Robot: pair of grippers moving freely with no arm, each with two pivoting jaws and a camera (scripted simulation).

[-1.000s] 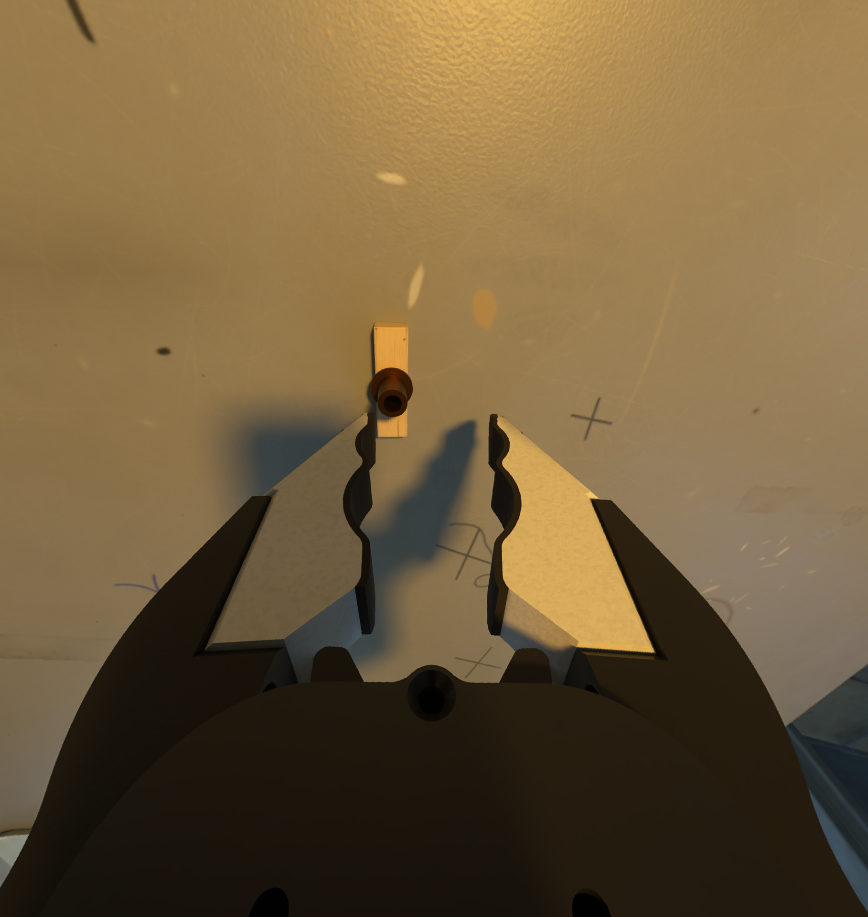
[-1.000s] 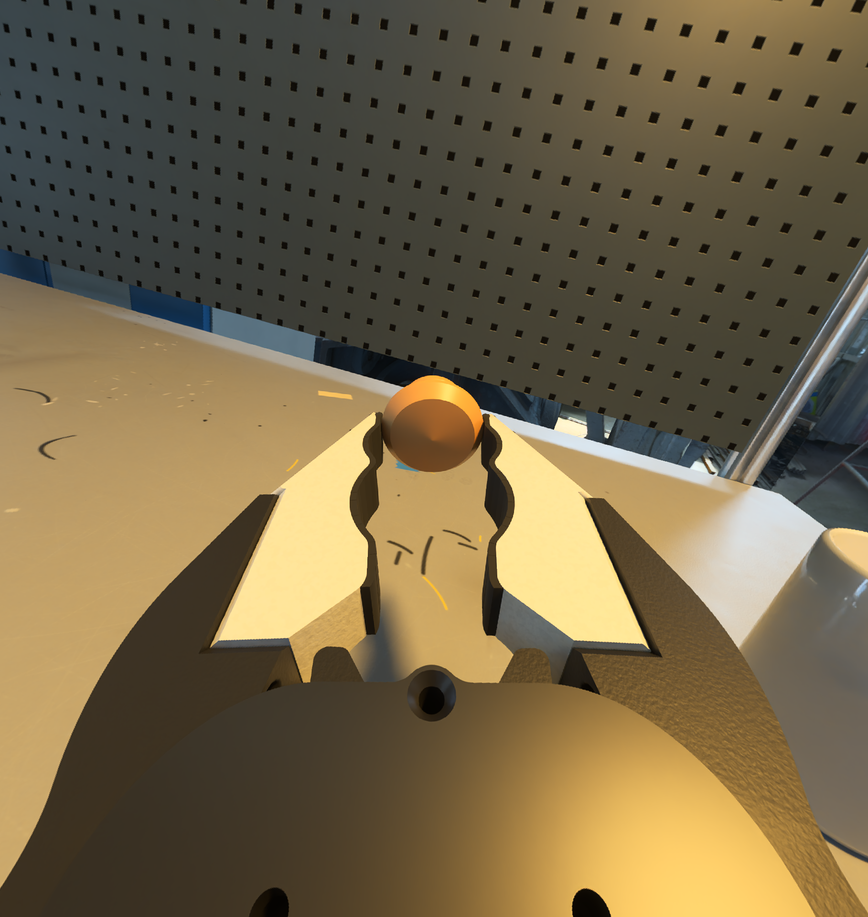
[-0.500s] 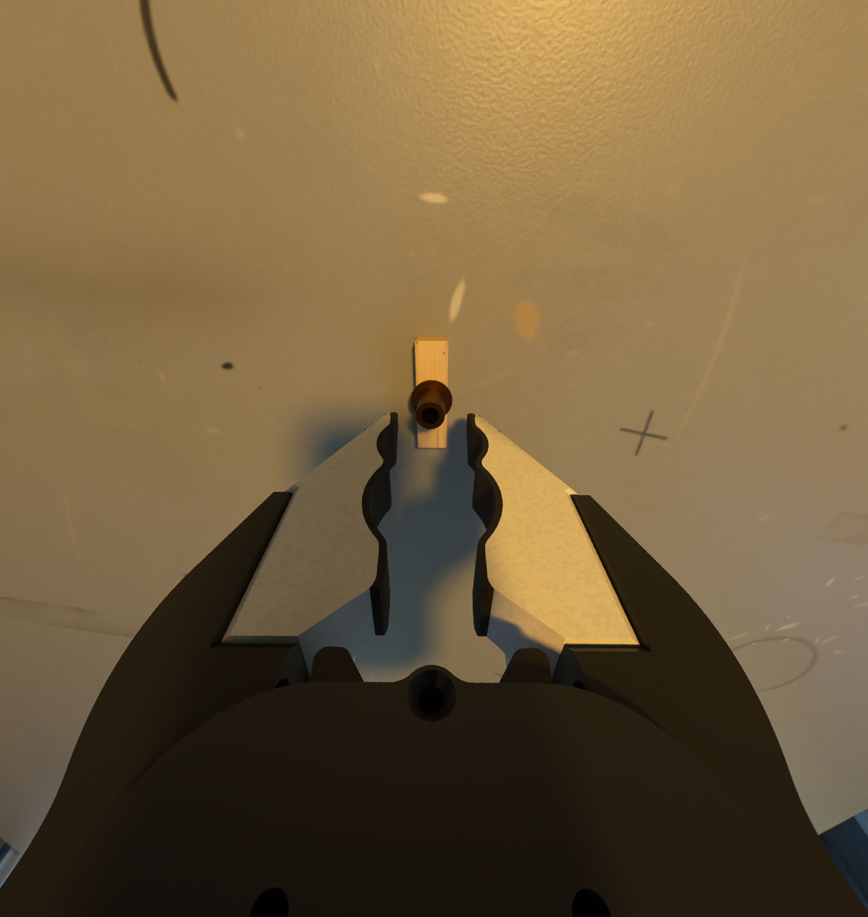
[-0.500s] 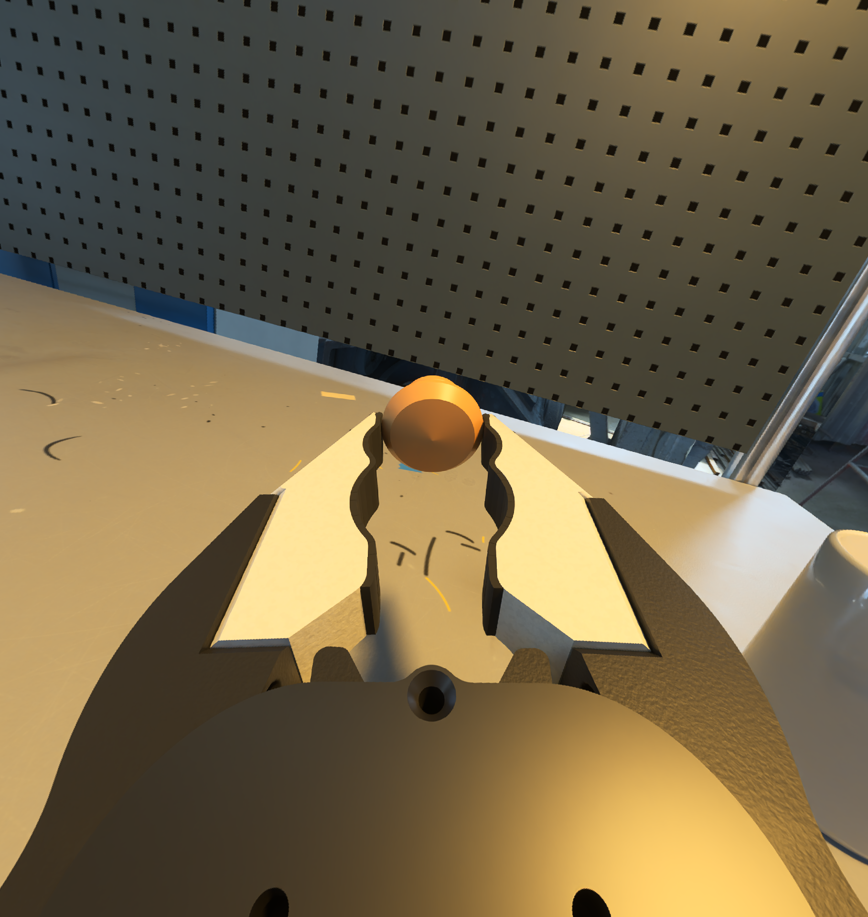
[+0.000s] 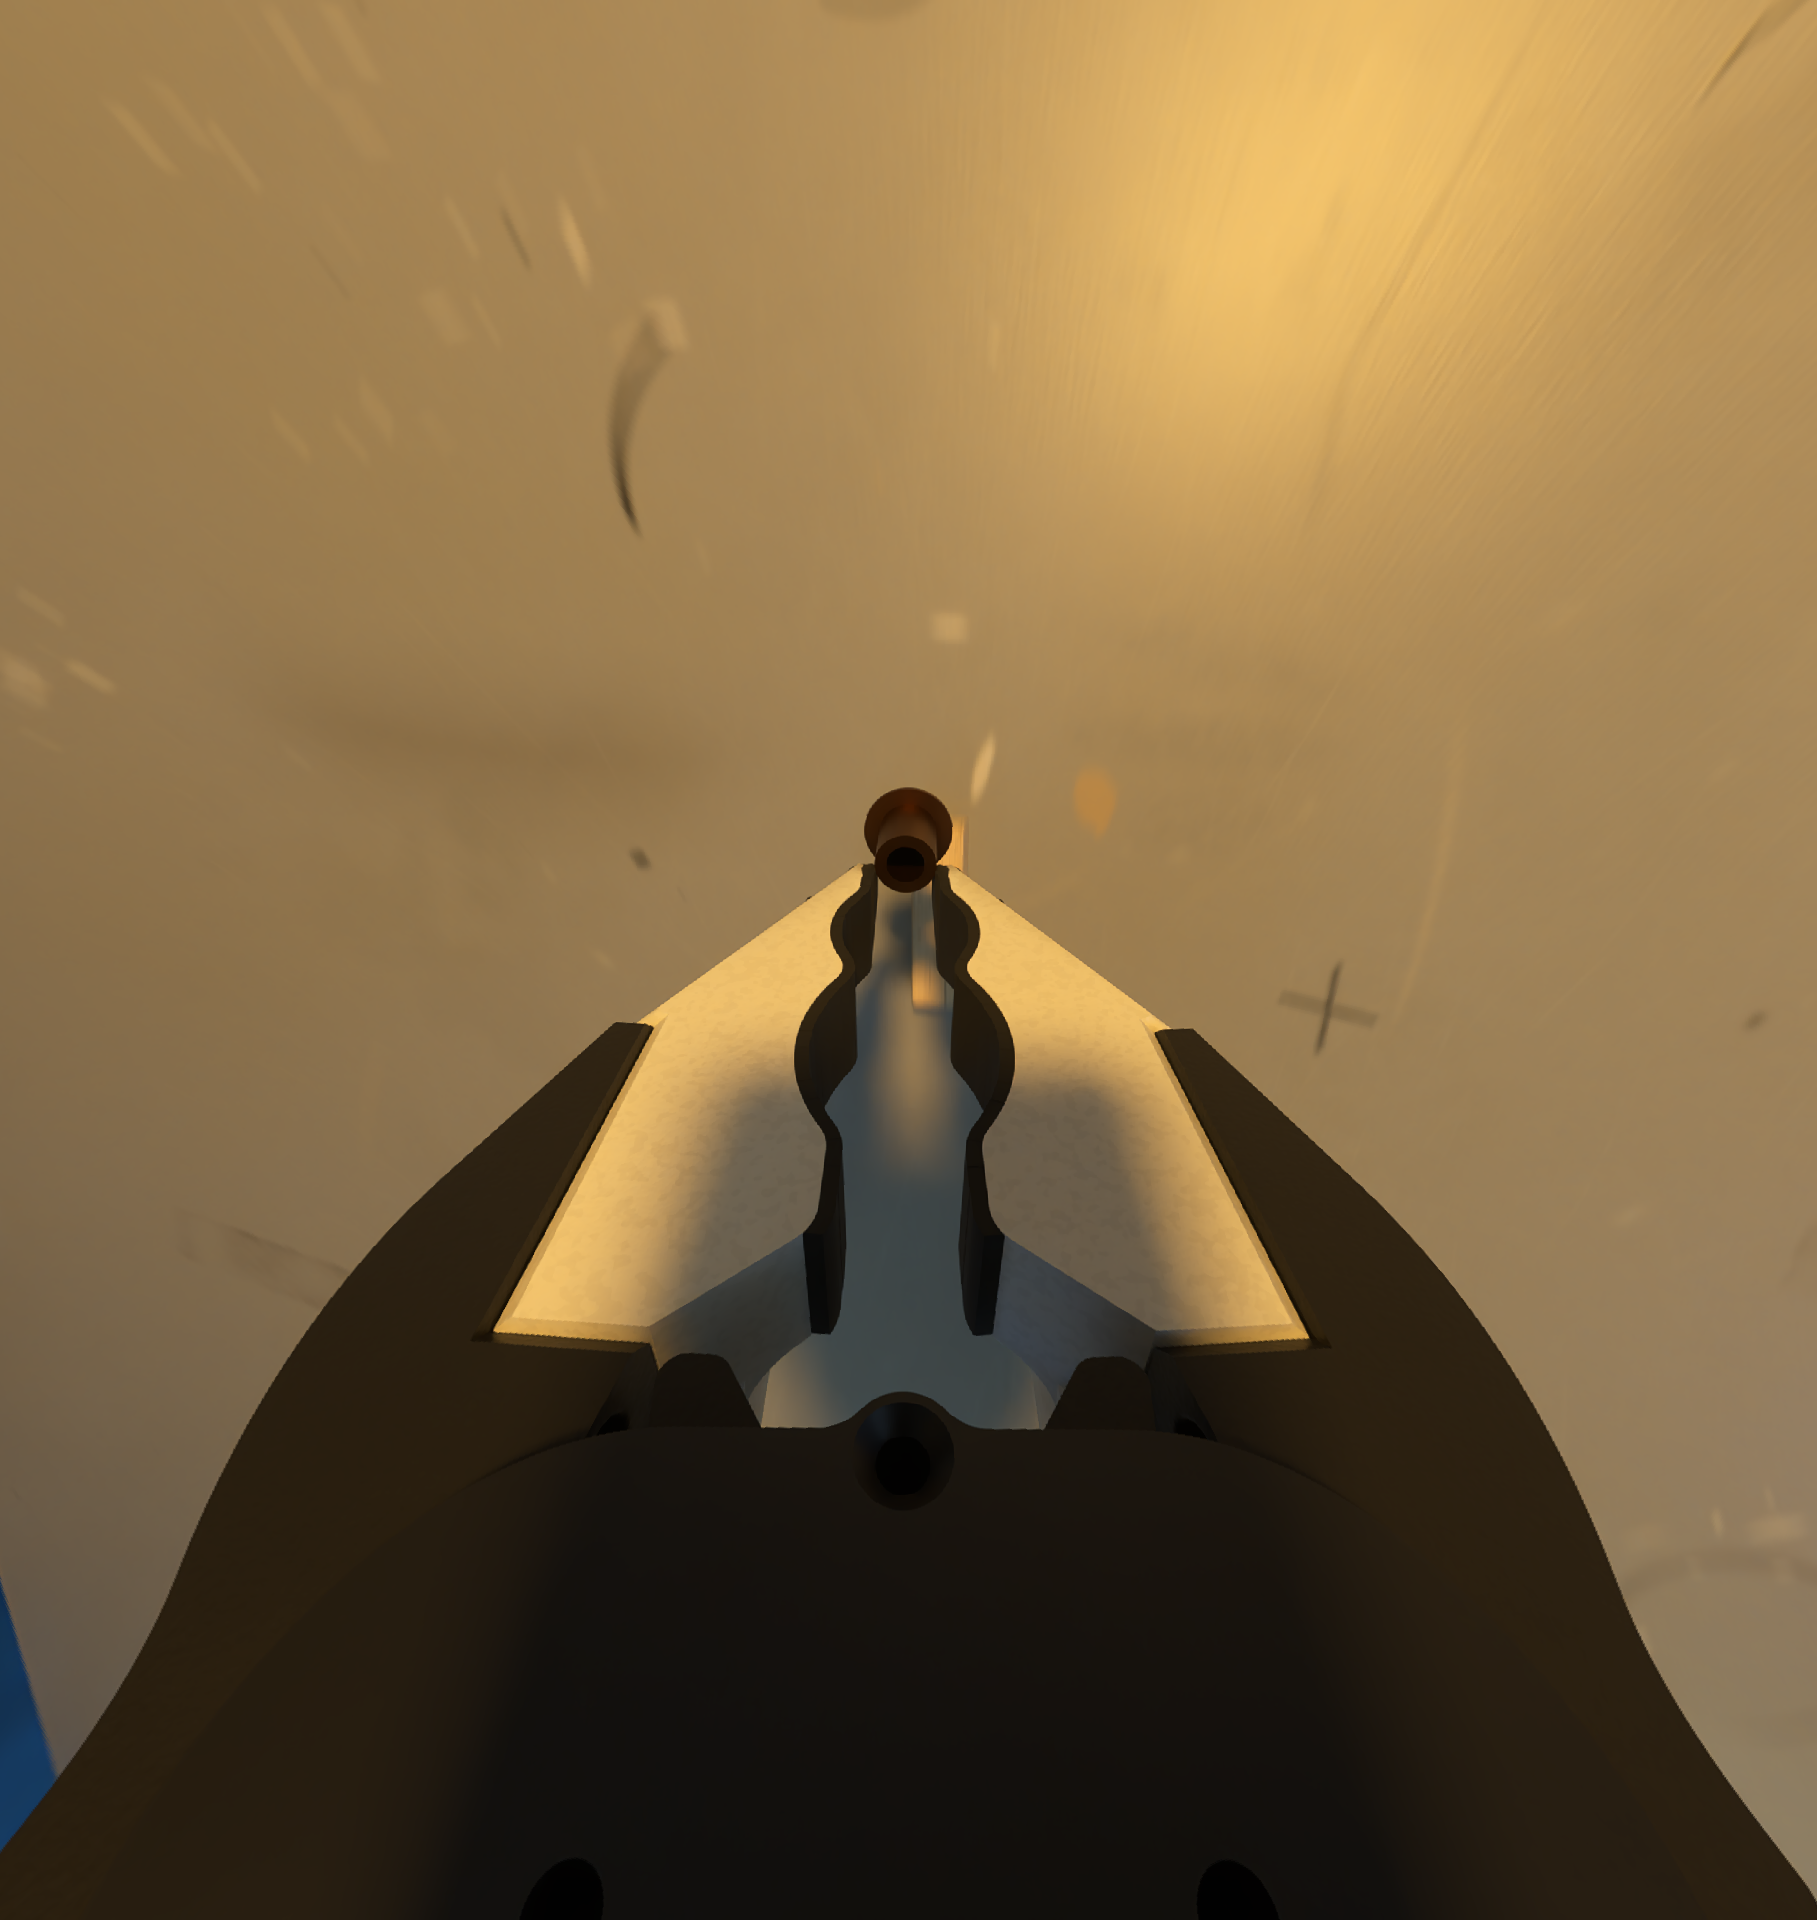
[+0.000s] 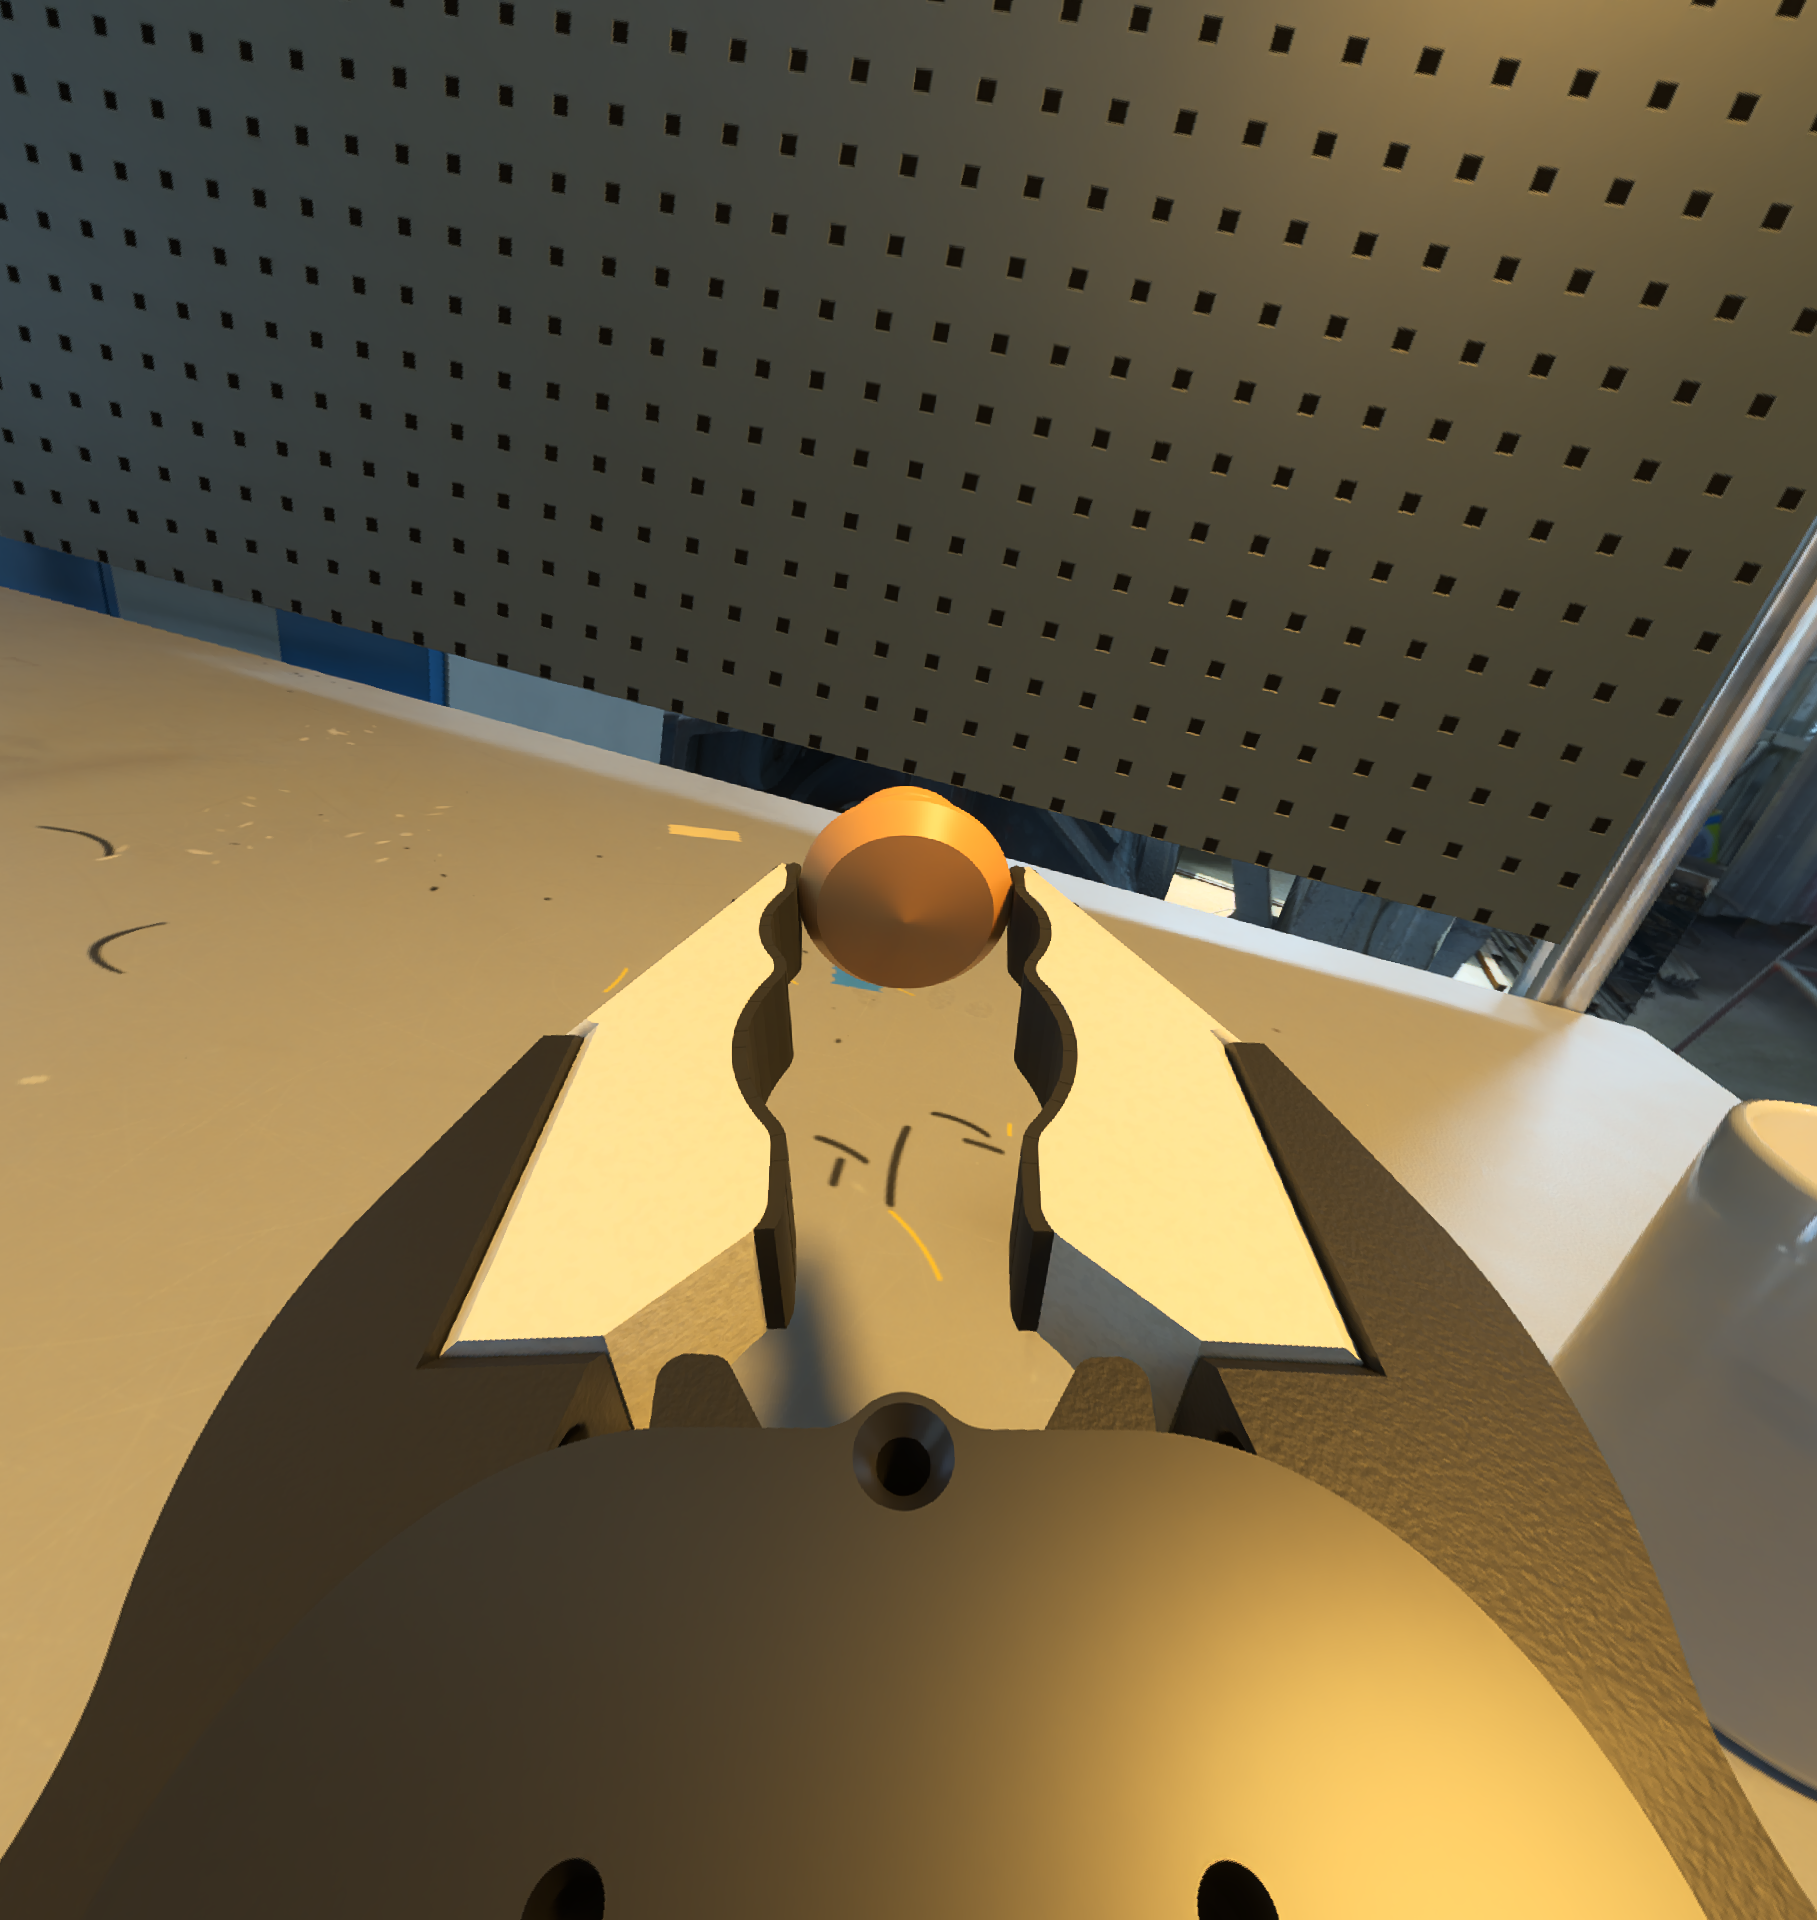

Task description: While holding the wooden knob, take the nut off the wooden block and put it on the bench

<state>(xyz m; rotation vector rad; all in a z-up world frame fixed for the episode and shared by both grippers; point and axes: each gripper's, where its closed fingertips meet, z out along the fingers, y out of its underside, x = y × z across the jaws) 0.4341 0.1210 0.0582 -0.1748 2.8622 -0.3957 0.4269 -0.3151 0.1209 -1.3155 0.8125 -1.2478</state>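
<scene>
In the left wrist view my left gripper (image 5: 906,878) is shut on the dark brown nut (image 5: 904,836), which sits pinched at the fingertips. The pale wooden block (image 5: 926,977) shows only as a thin strip between and just beyond the fingers, on the bench (image 5: 1299,520). I cannot tell whether the nut still touches the block. In the right wrist view my right gripper (image 6: 904,883) is shut on the round orange wooden knob (image 6: 909,914) and holds it above the bench (image 6: 260,1039).
A white bowl (image 6: 1777,1403) stands close to the right of my right gripper. A grey pegboard (image 6: 883,364) rises behind the bench's far edge, with a metal post (image 6: 1714,727) at the right. Pen marks and scratches cover the bench.
My left gripper has moved forward onto the nut and closed from open to shut on it; its view is now blurred by motion. The right gripper still holds the knob, almost unmoved.
</scene>
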